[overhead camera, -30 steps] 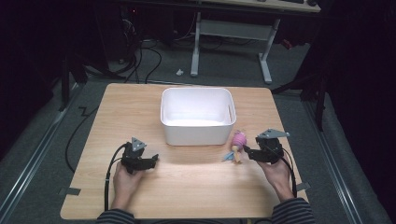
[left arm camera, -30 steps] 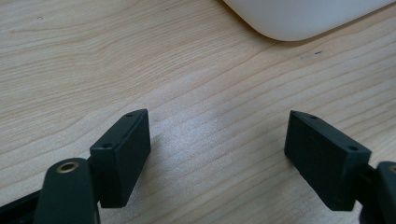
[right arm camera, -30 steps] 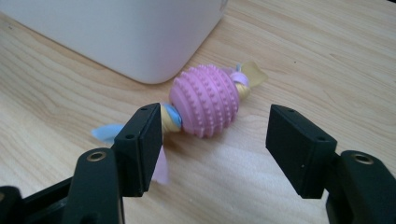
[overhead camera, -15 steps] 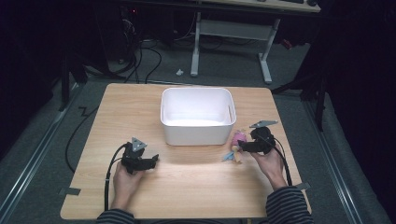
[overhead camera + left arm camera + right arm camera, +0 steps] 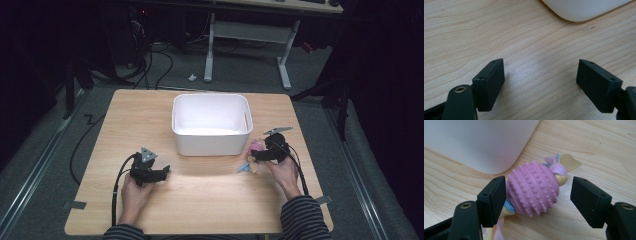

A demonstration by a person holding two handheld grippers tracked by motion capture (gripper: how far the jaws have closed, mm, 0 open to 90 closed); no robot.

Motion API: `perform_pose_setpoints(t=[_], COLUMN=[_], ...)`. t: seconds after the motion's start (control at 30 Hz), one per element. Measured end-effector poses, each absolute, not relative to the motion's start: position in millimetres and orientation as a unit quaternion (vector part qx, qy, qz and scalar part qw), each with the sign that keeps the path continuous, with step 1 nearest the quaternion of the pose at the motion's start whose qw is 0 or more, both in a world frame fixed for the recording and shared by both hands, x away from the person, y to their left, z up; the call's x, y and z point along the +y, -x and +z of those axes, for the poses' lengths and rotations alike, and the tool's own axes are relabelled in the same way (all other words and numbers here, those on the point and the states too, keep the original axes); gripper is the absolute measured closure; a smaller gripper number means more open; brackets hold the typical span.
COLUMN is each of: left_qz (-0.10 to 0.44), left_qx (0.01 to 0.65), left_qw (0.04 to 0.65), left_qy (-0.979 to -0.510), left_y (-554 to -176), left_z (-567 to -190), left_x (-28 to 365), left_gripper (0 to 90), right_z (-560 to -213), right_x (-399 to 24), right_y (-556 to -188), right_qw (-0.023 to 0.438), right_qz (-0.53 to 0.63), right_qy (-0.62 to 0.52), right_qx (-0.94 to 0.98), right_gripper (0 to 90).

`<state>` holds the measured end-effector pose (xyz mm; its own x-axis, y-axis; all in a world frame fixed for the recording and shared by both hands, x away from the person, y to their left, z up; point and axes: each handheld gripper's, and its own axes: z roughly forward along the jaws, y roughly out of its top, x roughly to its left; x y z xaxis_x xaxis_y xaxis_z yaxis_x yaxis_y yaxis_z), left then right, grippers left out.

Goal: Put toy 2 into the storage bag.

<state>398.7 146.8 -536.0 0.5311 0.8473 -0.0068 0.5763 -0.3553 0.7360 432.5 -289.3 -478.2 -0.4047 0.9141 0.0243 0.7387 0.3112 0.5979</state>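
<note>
A pink knobbly ball toy (image 5: 532, 188) with pastel rope ends lies on the wooden table beside the white bin's (image 5: 474, 142) corner. My right gripper (image 5: 537, 200) straddles it: the left jaw is against the ball, the right jaw stands clear of it. Its jaws have just been opening, with the toy between them. From the high view the toy (image 5: 256, 146) sits right of the bin (image 5: 211, 97), under the right gripper (image 5: 256, 156). My left gripper (image 5: 162, 172) rests open on the table at the front left; nothing is between its jaws (image 5: 540, 82).
The white bin's rounded corner (image 5: 584, 10) lies beyond the left gripper. Bare wood table (image 5: 210, 200) spreads between the two hands. Cables trail from both grippers toward the table's front edge. Desk legs and cords stand on the floor behind.
The right hand has moved left and slightly down to the toy beside the bin, and its jaws have spread apart. The left hand and gripper have stayed put.
</note>
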Motion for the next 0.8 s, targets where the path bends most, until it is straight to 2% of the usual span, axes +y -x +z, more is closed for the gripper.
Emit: perform_pose_setpoints(t=[0.3,0.63,0.8], left_qz=[0.192,0.192,0.192], left_qx=[0.445,0.445,0.445], left_qw=[0.354,0.354,0.354], left_qy=[-0.800,-0.800,-0.800], left_y=[-398.7,-398.6,-398.6], left_z=[-536.1,-536.1,-536.1], left_x=[146.7,146.6,146.6], left_gripper=[22.8,22.8,22.8], right_z=[-489.1,-487.7,-468.5], right_x=[-284.6,-282.4,-290.1], right_y=[-438.7,-435.8,-424.4], right_qw=[0.133,0.149,0.163], right_qz=[0.264,0.263,0.291], right_qy=[-0.528,-0.522,-0.509], right_qx=[0.796,0.797,0.794], right_gripper=[33.0,34.3,34.4])
